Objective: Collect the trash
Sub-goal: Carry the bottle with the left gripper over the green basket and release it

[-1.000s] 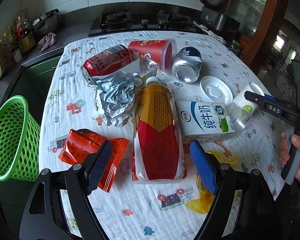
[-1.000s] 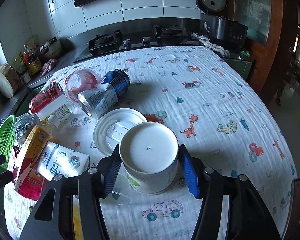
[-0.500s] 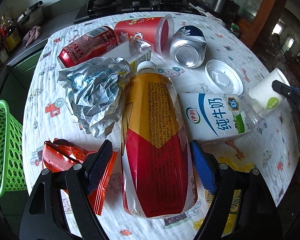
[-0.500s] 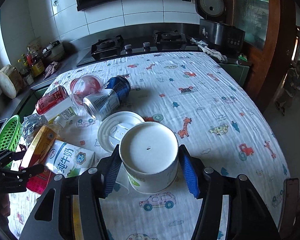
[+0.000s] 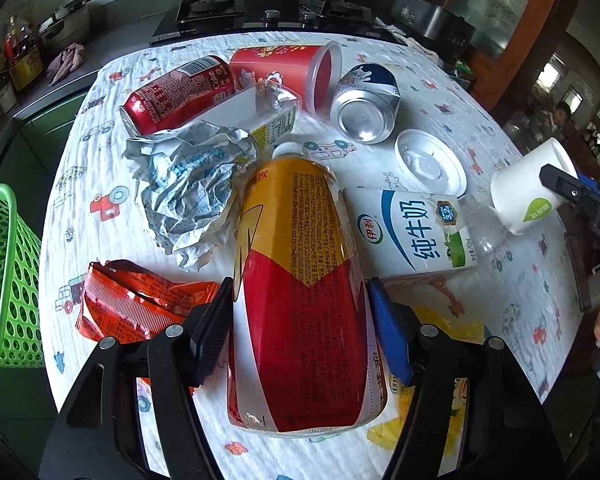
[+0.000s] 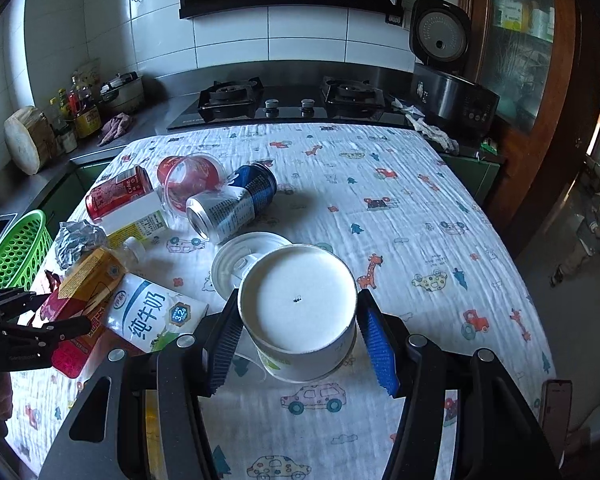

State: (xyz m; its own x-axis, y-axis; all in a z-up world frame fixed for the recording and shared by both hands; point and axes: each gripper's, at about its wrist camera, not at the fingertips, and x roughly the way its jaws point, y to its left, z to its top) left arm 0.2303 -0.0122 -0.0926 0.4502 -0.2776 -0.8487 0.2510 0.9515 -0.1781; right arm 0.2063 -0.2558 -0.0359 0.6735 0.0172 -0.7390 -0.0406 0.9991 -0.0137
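Under the milk carton (image 5: 412,232) — clear bottle (image 5: 486,226), mostly hidden.

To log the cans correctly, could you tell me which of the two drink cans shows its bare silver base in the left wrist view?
The blue-and-white can, lying right of the red tub; the red cola can lies left.

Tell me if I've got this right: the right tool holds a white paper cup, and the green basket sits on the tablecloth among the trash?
Not quite. The left wrist view shows the green basket beside the table, off the cloth. The right tool does hold the white paper cup.
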